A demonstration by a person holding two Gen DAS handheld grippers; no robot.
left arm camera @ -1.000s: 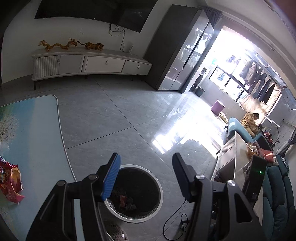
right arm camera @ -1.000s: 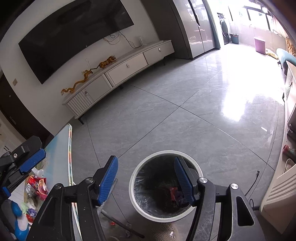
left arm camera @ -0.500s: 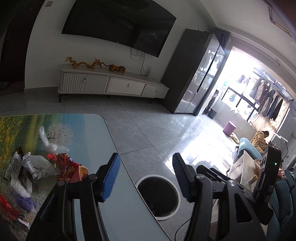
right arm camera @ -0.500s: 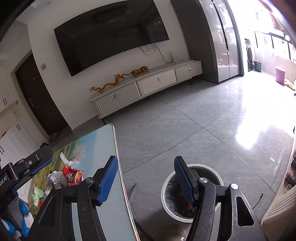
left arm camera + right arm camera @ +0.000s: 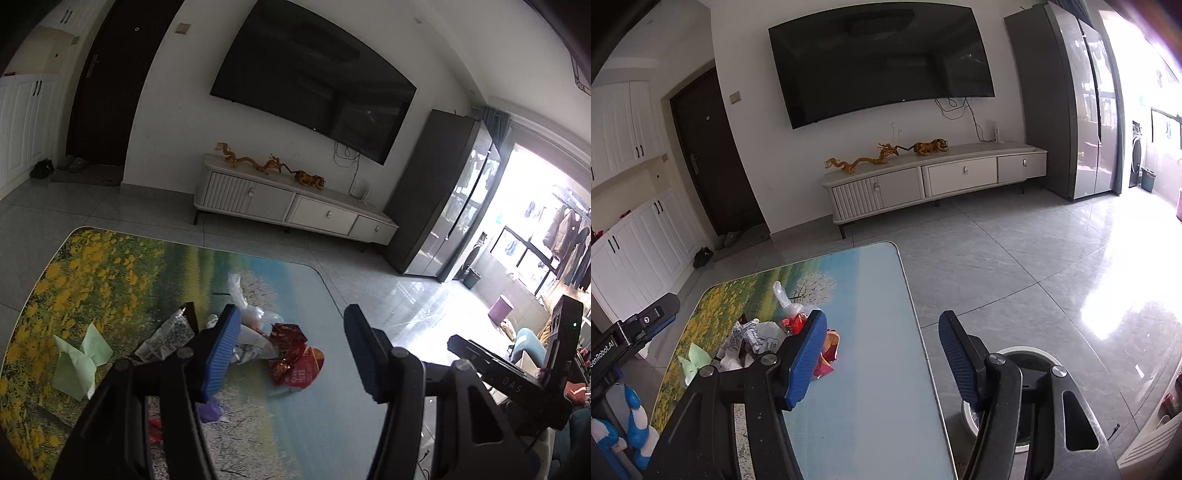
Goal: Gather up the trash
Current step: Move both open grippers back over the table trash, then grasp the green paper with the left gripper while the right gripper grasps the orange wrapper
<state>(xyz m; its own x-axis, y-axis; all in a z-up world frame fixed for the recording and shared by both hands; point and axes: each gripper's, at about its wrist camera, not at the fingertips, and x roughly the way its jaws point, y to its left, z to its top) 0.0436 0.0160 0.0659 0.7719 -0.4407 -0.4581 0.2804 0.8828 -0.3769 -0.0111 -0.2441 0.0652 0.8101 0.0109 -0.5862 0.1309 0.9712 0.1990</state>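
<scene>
As both views swung off the bin [image 5: 1023,354] to the table [image 5: 295,288], left tongs [image 5: 291,350] & right tongs [image 5: 882,354] gape empty; trash pile [image 5: 255,343] mid-table, next pick due.

"DAS" on the right hand-held gripper [image 5: 511,384] body; "enRobot.AI" on the left hand-held gripper [image 5: 613,347] body.

Ahead of the left gripper [image 5: 291,347]: one red wrapper [image 5: 295,356], one green paper [image 5: 79,356], one clear bag [image 5: 245,301], one printed wrapper [image 5: 168,338]; beside the right gripper [image 5: 882,354]: one bin [image 5: 1030,352]
</scene>
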